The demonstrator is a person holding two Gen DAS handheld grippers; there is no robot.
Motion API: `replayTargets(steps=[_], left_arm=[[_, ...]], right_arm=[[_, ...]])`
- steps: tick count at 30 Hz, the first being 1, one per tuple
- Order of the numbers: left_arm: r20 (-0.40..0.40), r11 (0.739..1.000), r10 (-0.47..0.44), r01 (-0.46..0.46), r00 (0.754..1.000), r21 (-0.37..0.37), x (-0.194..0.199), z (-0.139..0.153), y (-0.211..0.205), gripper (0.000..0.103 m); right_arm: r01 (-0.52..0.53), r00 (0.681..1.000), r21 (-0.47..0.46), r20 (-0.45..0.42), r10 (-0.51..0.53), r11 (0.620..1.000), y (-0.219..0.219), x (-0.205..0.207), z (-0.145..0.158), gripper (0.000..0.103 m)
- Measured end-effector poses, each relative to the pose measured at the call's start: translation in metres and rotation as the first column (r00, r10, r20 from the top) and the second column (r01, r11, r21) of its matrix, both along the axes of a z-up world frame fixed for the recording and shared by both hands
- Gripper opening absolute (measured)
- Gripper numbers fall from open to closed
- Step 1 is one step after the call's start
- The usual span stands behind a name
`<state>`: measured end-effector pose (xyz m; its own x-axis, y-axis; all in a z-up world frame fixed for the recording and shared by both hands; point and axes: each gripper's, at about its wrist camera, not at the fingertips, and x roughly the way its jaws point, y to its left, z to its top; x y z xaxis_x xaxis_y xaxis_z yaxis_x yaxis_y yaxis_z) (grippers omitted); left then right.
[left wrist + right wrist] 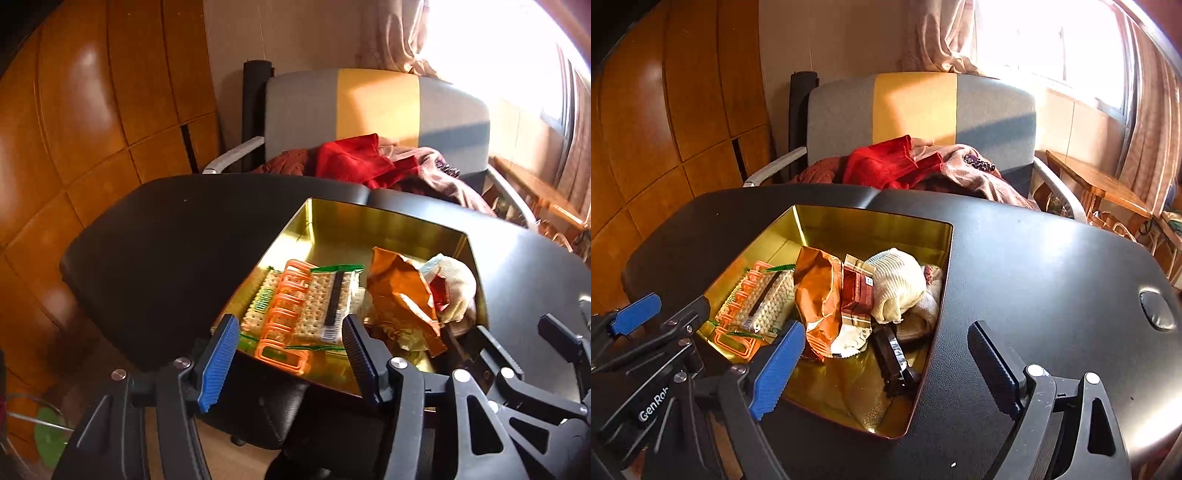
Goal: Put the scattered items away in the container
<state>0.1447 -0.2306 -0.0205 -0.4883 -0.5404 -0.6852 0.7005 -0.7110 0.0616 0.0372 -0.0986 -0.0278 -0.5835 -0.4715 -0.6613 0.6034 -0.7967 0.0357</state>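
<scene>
A gold tin (373, 221) (871, 223) sits open on the black table (166, 240) (1052, 280). Inside lie a cracker pack (317, 306) (772, 299), an orange plastic rack (284, 317) (738, 336), a crumpled orange snack bag (399, 291) (818, 291), a red-brown sachet (857, 288), a white knitted cloth (458, 288) (897, 284) and a black clip (895, 365). My left gripper (288, 356) (665, 312) hovers open over the tin's near left corner. My right gripper (886, 369) (517, 347) stands wide open above the tin's near right side. Neither holds anything.
Behind the table stands a grey and yellow armchair (376, 107) (916, 107) piled with red and brown clothes (354, 158) (886, 166). Wooden wall panels (92, 110) fill the left. A wooden side table (1097, 184) and curtains are at the right. An oval recess (1156, 310) marks the tabletop.
</scene>
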Motion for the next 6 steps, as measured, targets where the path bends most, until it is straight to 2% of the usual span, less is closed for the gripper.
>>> replayTargets(steps=[2,6], left_arm=[[-0.026,1.0,-0.005,0.005,1.0,0.01,0.0022,0.0003,-0.0013,0.052],[-0.053,1.0,-0.012,0.011,0.999,-0.018,0.0024,0.0028,0.0023,0.044]], right_arm=[[0.001,1.0,0.001,-0.004,-0.001,1.0,-0.0001,0.0004,0.0,0.092],[-0.011,1.0,0.0,-0.017,0.011,1.0,-0.003,0.0034,0.0009,0.093]])
